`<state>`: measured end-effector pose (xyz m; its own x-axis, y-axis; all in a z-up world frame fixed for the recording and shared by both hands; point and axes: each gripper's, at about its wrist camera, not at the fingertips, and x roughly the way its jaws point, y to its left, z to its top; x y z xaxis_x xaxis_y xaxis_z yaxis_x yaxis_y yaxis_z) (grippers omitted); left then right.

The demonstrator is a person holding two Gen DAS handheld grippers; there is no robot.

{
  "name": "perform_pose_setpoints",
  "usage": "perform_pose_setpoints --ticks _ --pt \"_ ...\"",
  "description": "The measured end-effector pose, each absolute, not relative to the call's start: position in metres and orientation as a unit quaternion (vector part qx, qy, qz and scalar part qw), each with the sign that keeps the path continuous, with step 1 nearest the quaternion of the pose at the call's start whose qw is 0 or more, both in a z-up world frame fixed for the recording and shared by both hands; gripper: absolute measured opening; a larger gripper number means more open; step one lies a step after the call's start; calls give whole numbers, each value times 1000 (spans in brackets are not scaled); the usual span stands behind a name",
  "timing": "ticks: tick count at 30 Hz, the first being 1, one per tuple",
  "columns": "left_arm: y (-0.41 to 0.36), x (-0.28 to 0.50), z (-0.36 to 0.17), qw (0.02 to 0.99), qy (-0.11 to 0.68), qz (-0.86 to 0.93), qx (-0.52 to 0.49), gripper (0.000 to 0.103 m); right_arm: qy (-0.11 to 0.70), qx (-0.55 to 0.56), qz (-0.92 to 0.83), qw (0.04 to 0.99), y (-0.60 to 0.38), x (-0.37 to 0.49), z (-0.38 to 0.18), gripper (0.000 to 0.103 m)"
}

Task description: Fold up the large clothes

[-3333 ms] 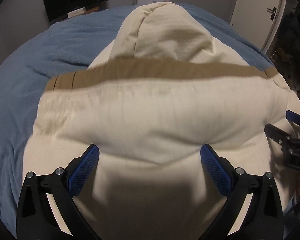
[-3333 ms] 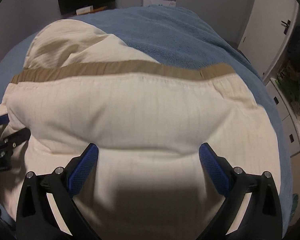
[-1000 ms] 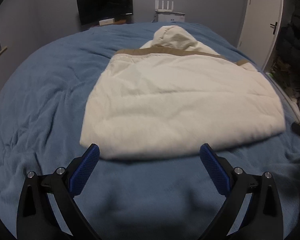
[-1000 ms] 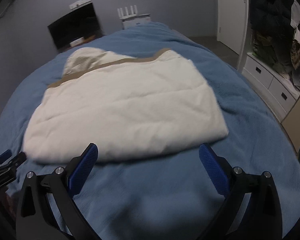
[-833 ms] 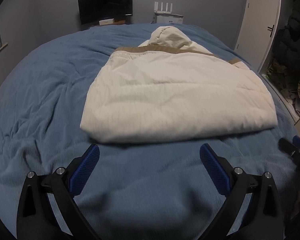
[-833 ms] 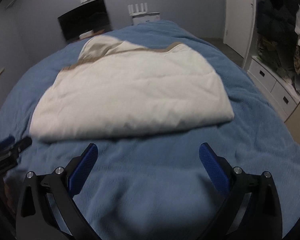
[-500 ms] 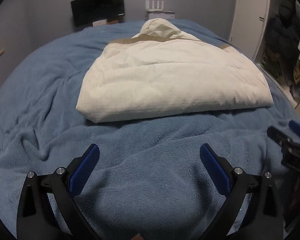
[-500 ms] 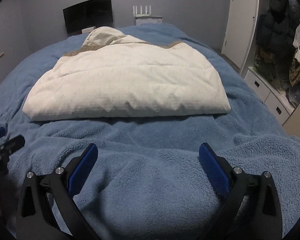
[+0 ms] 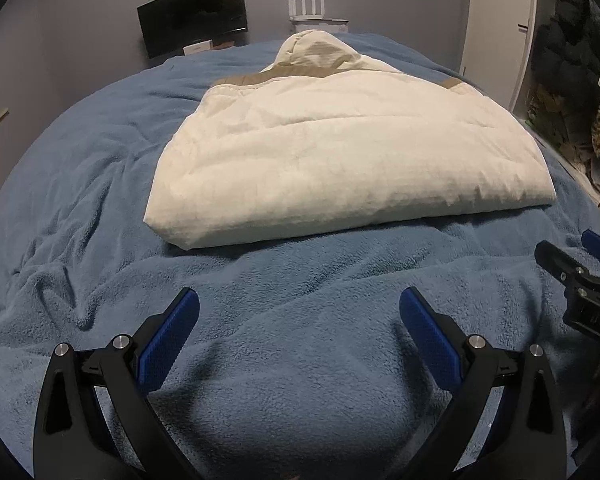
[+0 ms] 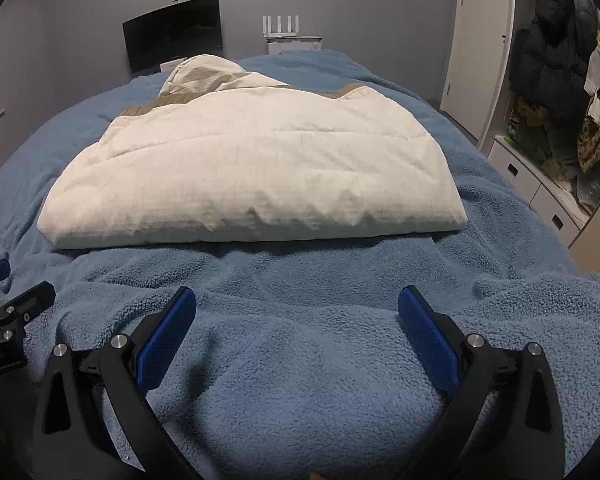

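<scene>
Grippers both gape wide and empty: left gripper [image 9: 299, 312] and right gripper [image 10: 297, 310] hover side by side above the blue blanket [image 10: 300, 344]. Ahead of both, apart from their fingertips, lies the folded cream jacket [image 9: 340, 156], hood farthest away.

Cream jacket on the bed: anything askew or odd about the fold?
Mostly tidy. The cream jacket lies folded on the blue blanket, but its hood sticks out uncovered at the far end. Both grippers, left and right, are open and clear.
</scene>
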<state>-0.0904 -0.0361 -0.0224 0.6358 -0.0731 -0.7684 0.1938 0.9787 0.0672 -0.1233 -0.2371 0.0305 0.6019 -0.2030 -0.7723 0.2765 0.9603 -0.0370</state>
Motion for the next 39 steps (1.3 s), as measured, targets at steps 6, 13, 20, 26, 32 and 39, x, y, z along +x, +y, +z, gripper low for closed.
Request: perform_pose_setpoints --ticks 6,13,20,26,32,39 --pt "-34 -89 -23 901 423 -75 68 97 427 43 -135 893 -237 -123 30 96" --pt "-33 -88 -23 900 424 -76 66 97 428 42 -136 893 -236 -123 29 96" --pt "-33 -88 -24 899 425 -78 65 97 429 40 -137 892 -234 -122 28 96" --pt "-32 -88 -24 899 426 -78 65 97 430 39 -138 892 -233 -122 28 96" --pt "-32 -88 -25 899 426 -79 65 97 430 39 -138 891 -233 -122 28 96" --pt "-32 -88 -25 899 426 -79 65 97 430 39 -138 891 -233 -122 28 96"
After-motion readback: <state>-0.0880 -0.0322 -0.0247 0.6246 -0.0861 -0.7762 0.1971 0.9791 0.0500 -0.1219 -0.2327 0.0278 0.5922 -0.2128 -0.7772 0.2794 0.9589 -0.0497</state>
